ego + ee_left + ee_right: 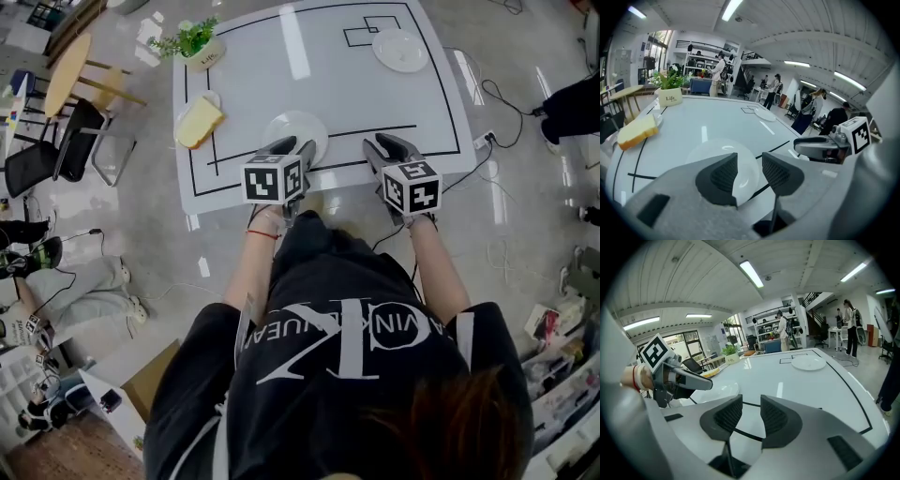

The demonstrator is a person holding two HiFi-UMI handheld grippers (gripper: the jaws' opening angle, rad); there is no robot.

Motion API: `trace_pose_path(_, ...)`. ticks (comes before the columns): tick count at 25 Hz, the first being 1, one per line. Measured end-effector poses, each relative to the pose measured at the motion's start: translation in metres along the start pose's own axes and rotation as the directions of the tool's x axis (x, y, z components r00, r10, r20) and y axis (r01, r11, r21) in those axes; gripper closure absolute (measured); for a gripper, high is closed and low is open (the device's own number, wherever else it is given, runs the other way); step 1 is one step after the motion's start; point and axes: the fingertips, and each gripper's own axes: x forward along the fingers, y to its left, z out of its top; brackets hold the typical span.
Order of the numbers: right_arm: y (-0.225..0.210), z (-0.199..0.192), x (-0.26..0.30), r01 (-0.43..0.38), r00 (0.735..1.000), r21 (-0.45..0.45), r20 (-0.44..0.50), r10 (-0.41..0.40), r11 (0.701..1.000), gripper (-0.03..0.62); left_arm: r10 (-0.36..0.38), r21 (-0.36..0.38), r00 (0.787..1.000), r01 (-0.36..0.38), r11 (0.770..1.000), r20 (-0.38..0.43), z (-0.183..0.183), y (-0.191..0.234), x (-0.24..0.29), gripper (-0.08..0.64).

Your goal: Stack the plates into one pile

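Left claw [302, 147], jaws apart and empty, hangs over the near rim of the near plate [296, 125]. Right claw [376, 142], likewise parted and empty, is beside it above bare counter [244, 56]. Far plate [400, 49] lies well apart, toward the far right corner. A third plate possibly sits under the yellow block [198, 122]; the view is unclear.

Step, as judged: approach, no plate lifted.

Next move: slip one jaw under the near rim and pinch.

Both forearms reach forward, claws angled downward.

near plate [296, 131]: table [281, 66] front edge | far plate [400, 50]: back right | plant [192, 42]: back left | bread [199, 122]: left
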Motion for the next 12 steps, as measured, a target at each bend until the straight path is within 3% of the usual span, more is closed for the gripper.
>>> trace_pose_path(12, -0.069, -0.007, -0.068, 0.117, 0.991, 0.072, 0.061, -0.121, 0.991, 0.472, -0.128, 0.065, 0.991, 0.126, 0.990, 0.027, 0.026, -0.083, 0.032, 0.391)
